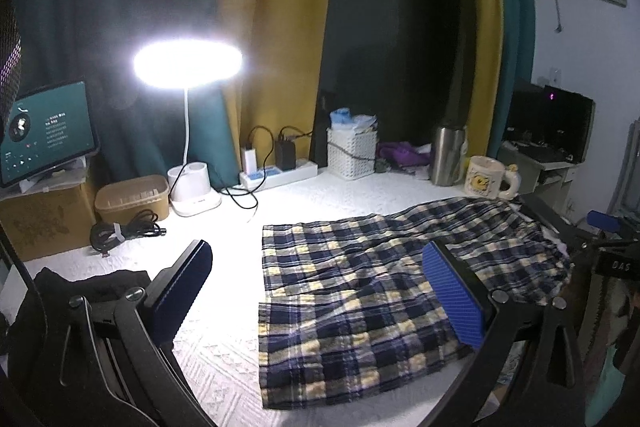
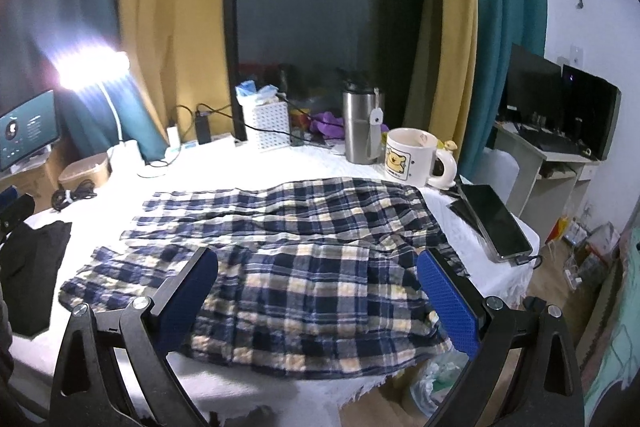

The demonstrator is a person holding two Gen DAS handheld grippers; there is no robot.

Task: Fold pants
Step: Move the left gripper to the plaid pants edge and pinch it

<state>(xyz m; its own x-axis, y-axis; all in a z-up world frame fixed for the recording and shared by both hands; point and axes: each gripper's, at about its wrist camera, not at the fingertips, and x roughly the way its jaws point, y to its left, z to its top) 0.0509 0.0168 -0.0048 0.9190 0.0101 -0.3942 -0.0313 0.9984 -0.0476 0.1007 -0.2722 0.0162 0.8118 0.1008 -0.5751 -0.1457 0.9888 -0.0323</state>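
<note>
Blue, white and yellow plaid pants (image 1: pixel 360 291) lie flat on the white table cover, legs pointing left, waist to the right; they also show in the right wrist view (image 2: pixel 304 259). My left gripper (image 1: pixel 316 291) is open and empty, hovering above the leg ends at the table's near side. My right gripper (image 2: pixel 316 291) is open and empty, hovering over the near edge of the pants at the waist half. Neither touches the cloth.
A lit desk lamp (image 1: pixel 188 63), power strip (image 1: pixel 280 173), white basket (image 1: pixel 352 153), steel tumbler (image 2: pixel 362 125) and duck mug (image 2: pixel 412 157) line the table's back. A phone (image 2: pixel 496 221) lies at the right edge. Black cloth (image 1: pixel 80 291) and a cable bundle (image 1: pixel 124 229) sit left.
</note>
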